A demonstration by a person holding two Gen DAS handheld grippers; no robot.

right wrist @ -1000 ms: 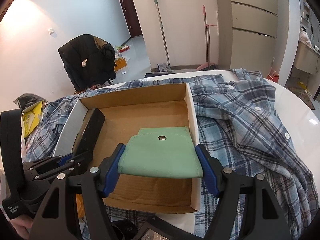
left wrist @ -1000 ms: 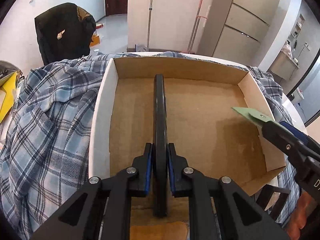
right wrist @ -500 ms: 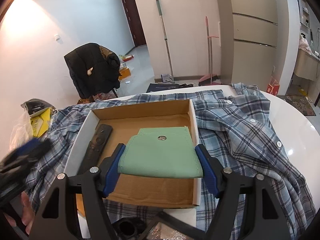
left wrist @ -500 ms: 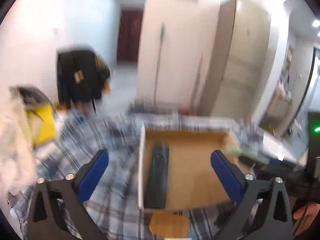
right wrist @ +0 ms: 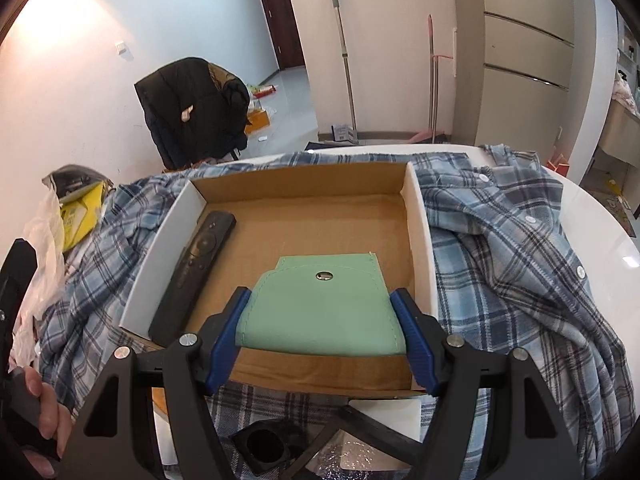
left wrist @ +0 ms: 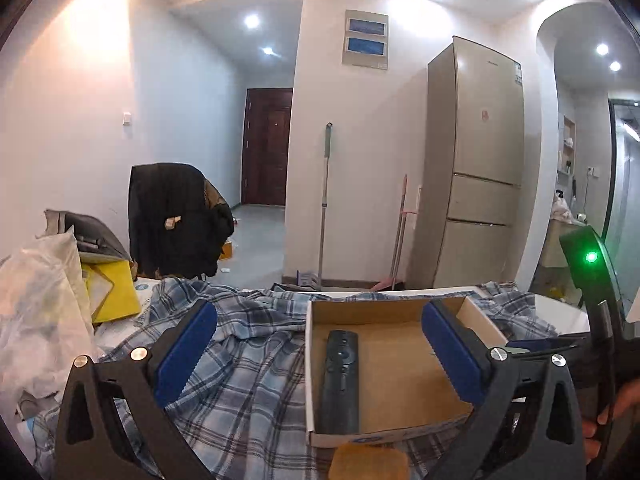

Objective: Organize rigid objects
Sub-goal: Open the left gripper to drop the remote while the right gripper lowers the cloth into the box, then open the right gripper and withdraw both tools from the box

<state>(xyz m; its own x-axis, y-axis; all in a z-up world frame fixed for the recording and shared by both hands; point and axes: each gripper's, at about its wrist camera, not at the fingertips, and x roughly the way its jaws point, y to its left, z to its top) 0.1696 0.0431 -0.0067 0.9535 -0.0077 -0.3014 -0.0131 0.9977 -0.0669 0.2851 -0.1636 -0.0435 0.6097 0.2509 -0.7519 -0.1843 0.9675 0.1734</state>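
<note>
Your left gripper [left wrist: 318, 350] stood with its jaws spread as wide as they go, nothing between the blue pads [left wrist: 182, 354]. They had just been opening, and the frames show no object in the gap. It was raised and looked out almost level across the table toward the far wall.

The remote [right wrist: 194, 270] lay flat inside the cardboard box [right wrist: 416, 216], along the box's left wall as your right camera saw it, its near end reaching the box's front edge. Nothing was touching it. From your left camera the same remote [left wrist: 338, 380] lay lengthwise on the brown floor of the box [left wrist: 310, 360], close to the white left wall.

Your right gripper [right wrist: 320, 320] was clenched on the green pouch [right wrist: 320, 308], its blue pads pressing the pouch's two side edges. The pouch had a metal snap on its flap and was held over the near right part of the box; whether it touched the box floor could not be told.

The box sat on a blue plaid shirt [right wrist: 520, 264] spread over a white table [right wrist: 608, 232]. At the left edge of your right camera, your hand [right wrist: 44, 412] gripped the handle of the other tool.
</note>
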